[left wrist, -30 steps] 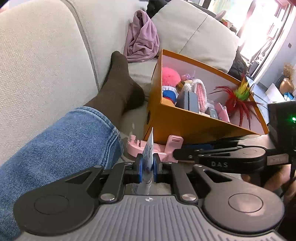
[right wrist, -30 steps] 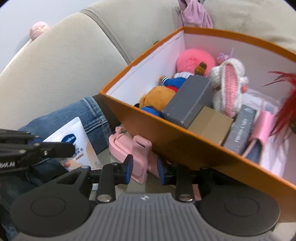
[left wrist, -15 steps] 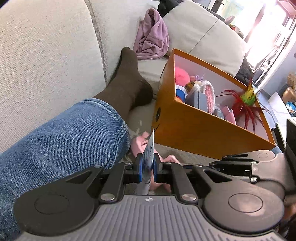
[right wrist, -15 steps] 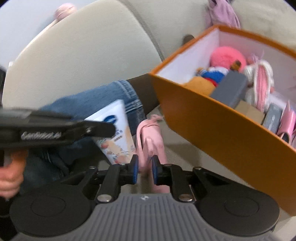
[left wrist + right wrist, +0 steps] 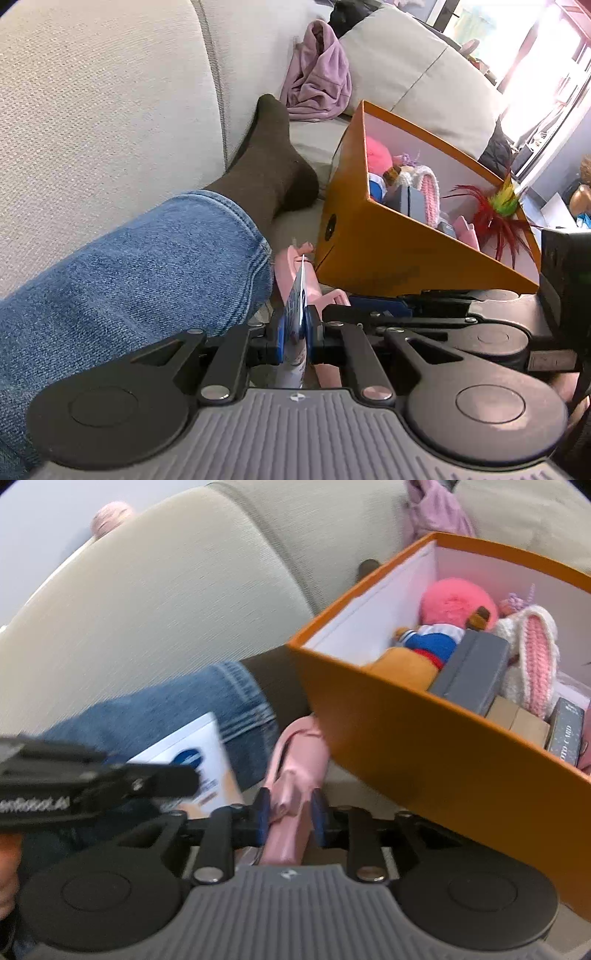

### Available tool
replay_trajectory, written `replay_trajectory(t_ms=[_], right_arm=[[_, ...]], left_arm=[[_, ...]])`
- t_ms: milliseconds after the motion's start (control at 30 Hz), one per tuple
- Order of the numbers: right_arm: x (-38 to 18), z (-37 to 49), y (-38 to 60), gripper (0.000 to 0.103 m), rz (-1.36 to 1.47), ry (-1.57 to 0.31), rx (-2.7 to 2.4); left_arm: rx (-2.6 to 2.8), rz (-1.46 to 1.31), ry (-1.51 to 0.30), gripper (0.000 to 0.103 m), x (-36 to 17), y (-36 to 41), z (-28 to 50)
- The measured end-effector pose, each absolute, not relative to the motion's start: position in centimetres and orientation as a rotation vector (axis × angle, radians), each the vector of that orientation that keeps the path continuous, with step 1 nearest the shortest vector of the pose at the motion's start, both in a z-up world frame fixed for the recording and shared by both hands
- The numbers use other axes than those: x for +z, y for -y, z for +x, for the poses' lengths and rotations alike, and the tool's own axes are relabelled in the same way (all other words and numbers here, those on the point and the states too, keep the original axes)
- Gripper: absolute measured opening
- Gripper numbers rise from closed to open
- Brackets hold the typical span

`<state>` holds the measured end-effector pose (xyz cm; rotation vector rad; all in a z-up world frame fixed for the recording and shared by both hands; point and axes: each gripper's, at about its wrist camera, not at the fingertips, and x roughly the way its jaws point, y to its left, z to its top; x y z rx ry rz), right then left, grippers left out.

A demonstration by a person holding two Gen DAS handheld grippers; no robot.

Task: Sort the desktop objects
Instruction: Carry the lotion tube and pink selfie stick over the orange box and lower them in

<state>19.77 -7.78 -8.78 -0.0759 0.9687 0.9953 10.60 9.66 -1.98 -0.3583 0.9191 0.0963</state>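
Your left gripper (image 5: 294,334) is pinching a flat white-and-blue sachet (image 5: 201,760) edge-on between its blue pads, just beside your jeans-clad leg (image 5: 147,266). Your right gripper (image 5: 289,818) has a pink plastic holder (image 5: 295,775) between its pads and its jaws are opening around it; the holder lies on the sofa (image 5: 92,110) against the near wall of the orange box (image 5: 424,760), which holds plush toys, a grey case (image 5: 472,672) and small cartons.

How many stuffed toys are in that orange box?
3 visible: a pink fluffy one at the back, an orange-and-blue doll in front, a crocheted bunny to their right. Others may be hidden beneath.
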Motion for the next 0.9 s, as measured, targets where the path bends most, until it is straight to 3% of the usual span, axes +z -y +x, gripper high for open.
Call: replay_trajectory(t_ms=[100,133,567,900], right_arm=[[-9.2,20.2,7.2,0.021,-0.027,-1.017,1.012],[-9.5,20.3,6.9,0.011,-0.021,-1.027,1.009],[-7.2,16.1,13.2,0.007,0.053,-1.096,0.883],[0.5,13.6,22.9,0.007,0.160,-0.938,0.768]], left_arm=[[0.097,-0.360,-0.918,0.011,-2.0,-9.8,10.7],[0.097,-0.359,-0.920,0.011,-2.0,-9.8,10.7],[0.020,-0.354,-0.922,0.011,-0.4,-8.1,9.0],[-0.202,-0.354,-0.852,0.011,4.6,-4.0,9.8]])
